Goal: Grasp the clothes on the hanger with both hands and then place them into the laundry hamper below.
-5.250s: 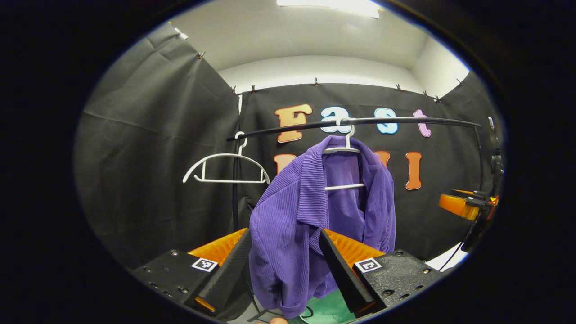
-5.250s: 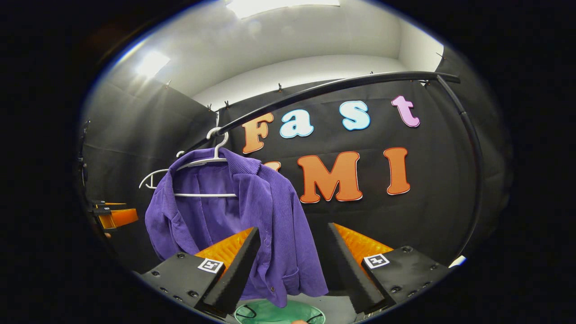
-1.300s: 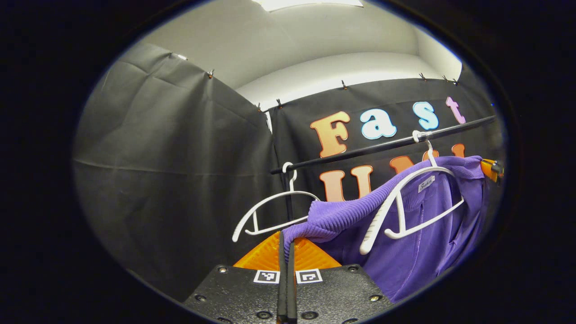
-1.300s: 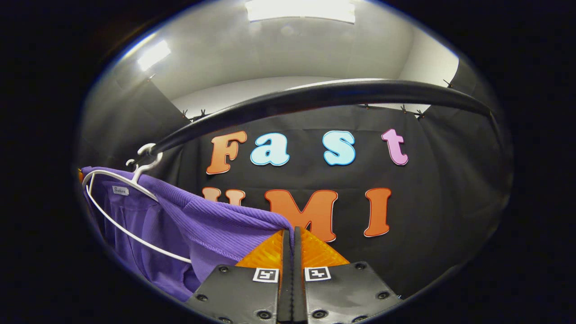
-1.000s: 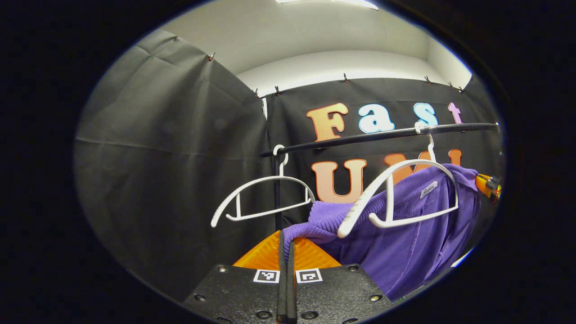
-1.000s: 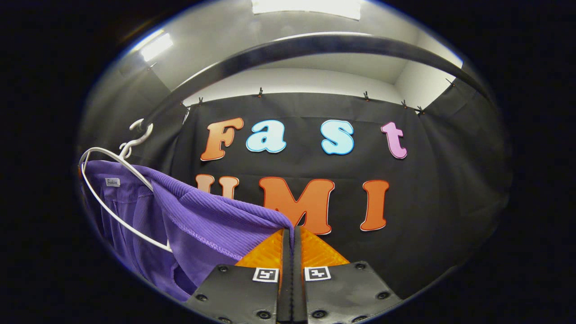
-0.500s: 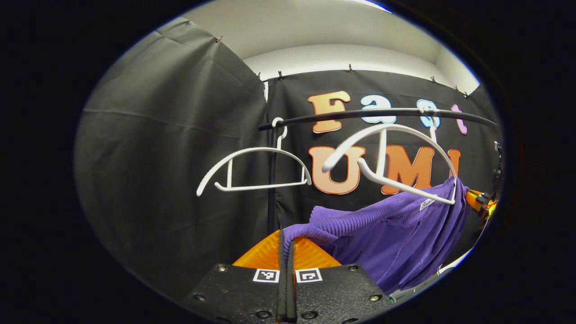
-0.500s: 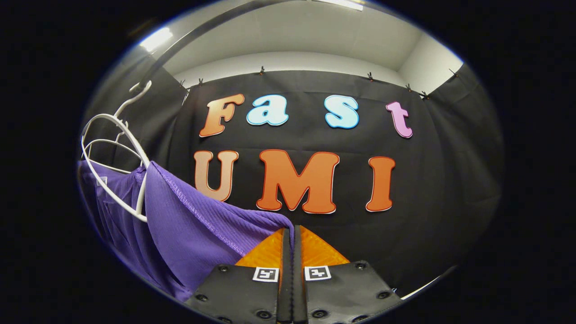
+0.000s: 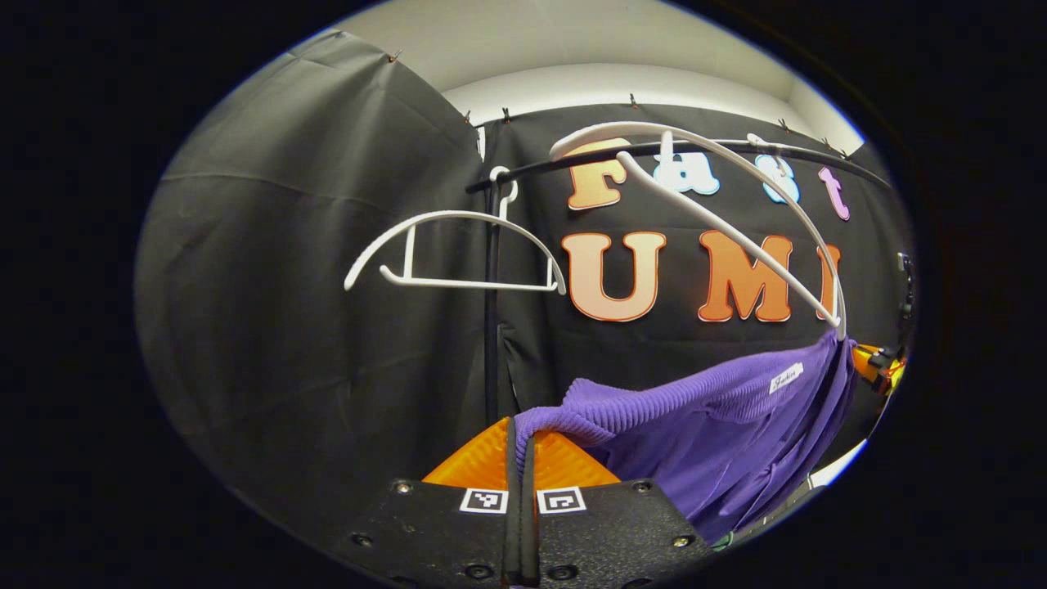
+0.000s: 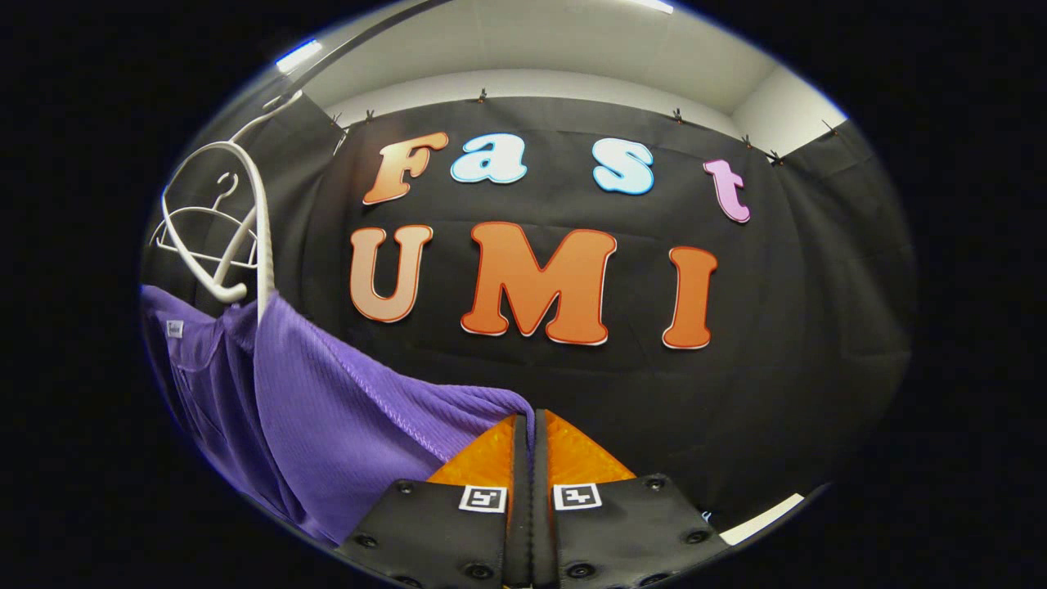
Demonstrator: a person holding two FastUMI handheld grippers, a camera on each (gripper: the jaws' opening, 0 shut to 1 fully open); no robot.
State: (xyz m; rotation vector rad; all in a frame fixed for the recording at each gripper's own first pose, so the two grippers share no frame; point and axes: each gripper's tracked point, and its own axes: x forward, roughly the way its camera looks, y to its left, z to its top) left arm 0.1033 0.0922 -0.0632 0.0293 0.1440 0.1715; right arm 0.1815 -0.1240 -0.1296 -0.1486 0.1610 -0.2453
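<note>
A purple ribbed jacket [image 9: 720, 425] stretches between my two grippers. My left gripper [image 9: 520, 425] is shut on one shoulder of it, and my right gripper [image 10: 530, 422] is shut on the other shoulder of the jacket [image 10: 327, 409]. The white hanger [image 9: 720, 204] that carried it swings tilted from the black rail [image 9: 720, 149], its far tip still touching the cloth. In the right gripper view that hanger [image 10: 245, 213] stands at the left, above the collar. In the left gripper view the other gripper [image 9: 873, 366] peeks out at the far right behind the jacket.
A second, bare white hanger [image 9: 450, 254] hangs at the rail's left end, by the rail's black upright post [image 9: 491, 327]. Black cloth walls close in on the back and sides. A strip of pale floor [image 10: 757, 520] shows low on the right.
Both grippers have gone down with the jacket held taut between them. The jacket has slid off the hanger, which has swung upward and tilted, and the rail now sits higher in both views.
</note>
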